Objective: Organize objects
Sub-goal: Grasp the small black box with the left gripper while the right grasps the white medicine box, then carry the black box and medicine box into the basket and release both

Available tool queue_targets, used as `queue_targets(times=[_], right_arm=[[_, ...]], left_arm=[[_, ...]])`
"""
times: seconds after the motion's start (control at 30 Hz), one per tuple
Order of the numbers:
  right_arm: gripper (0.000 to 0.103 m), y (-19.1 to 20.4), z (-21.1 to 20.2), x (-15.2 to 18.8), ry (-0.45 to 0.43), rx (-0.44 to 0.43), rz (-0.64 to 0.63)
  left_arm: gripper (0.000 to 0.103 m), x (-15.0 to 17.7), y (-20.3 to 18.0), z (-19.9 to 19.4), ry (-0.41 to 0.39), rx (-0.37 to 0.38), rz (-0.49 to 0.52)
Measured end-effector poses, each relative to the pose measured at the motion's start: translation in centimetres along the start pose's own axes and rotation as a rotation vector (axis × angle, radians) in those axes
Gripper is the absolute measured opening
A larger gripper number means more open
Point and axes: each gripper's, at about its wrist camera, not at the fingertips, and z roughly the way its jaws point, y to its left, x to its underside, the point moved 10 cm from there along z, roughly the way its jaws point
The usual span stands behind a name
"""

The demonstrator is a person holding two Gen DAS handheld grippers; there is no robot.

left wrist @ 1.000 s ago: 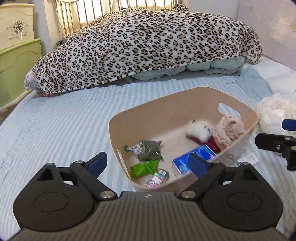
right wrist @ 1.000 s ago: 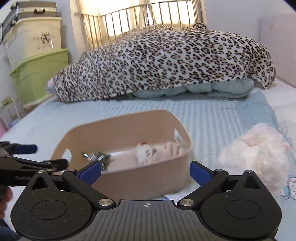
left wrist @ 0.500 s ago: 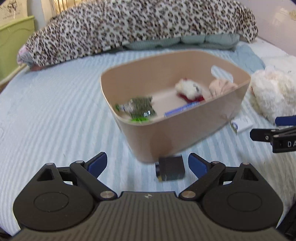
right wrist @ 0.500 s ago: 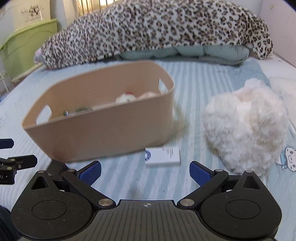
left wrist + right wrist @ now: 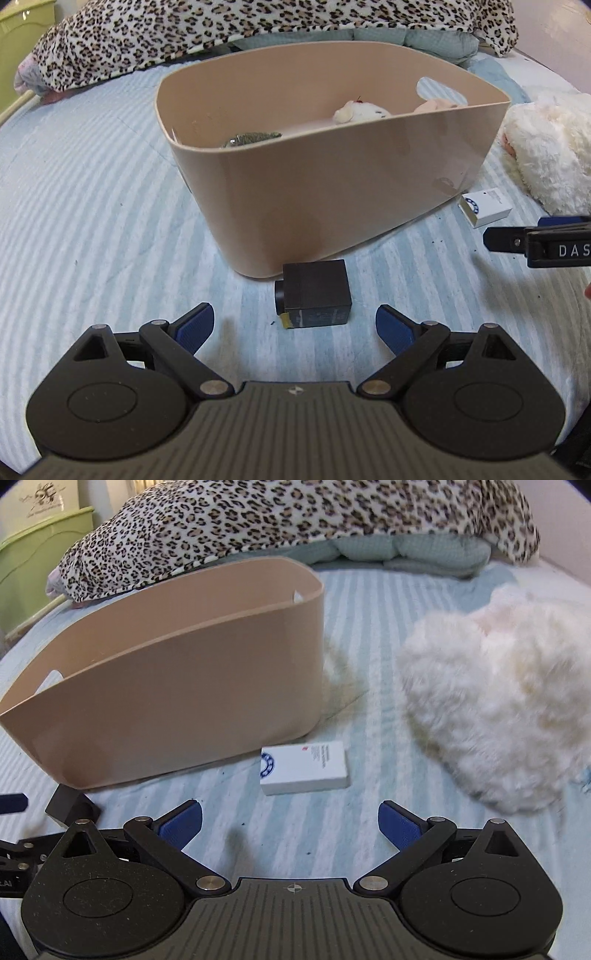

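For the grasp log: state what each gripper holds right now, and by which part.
Nothing is held. The left gripper is open just short of the black box; the right gripper is open before the white box.

Over the last second both grippers have dropped from looking down into the beige plastic bin (image 5: 332,192) to skimming low over the striped blue bedsheet (image 5: 92,229), so the bin's contents are now mostly hidden behind its near wall. The left gripper (image 5: 295,326) has closed in on a small black cube-shaped box (image 5: 314,291), which now lies just ahead of its wide-spread blue fingers. The right gripper (image 5: 290,821) has likewise neared a flat white card box (image 5: 304,766), its fingers spread as wide.
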Motion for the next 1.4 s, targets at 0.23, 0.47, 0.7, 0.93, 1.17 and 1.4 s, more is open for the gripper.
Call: queue_targets(times=[0.23, 0.47, 0.7, 0.93, 1.17, 1.4], right_arm=[[0.097, -0.3, 2.2, -0.6, -0.043, 0.011, 0.04], [0.056, -0.2, 2.9, -0.8, -0.071, 0.057, -0.011], [0.056, -0.5, 0.0, -1.1, -0.144, 0.073, -0.008], [0.056, -0.1, -3.7, -1.4, -0.219, 0.071, -0.028], [0.056, 1.2, -6.9, -2.0, -0.283, 0.036, -0.043], [0.056, 3.0, -10.4, -4.7, -0.39, 0.007, -0.083]], left_arm=[[0.091, -0.7, 1.0, 1.1, -0.018, 0.016, -0.069], [0.053, -0.5, 1.0, 1.6, -0.003, 0.056, -0.089], [0.046, -0.3, 1.3, 0.4, -0.029, 0.025, -0.083], [0.046, -0.8, 1.3, -2.7, -0.079, 0.066, -0.094], [0.046, -2.3, 1.0, -6.4, -0.165, 0.065, -0.066], [0.046, -5.2, 1.2, -10.1, -0.266, 0.051, -0.038]])
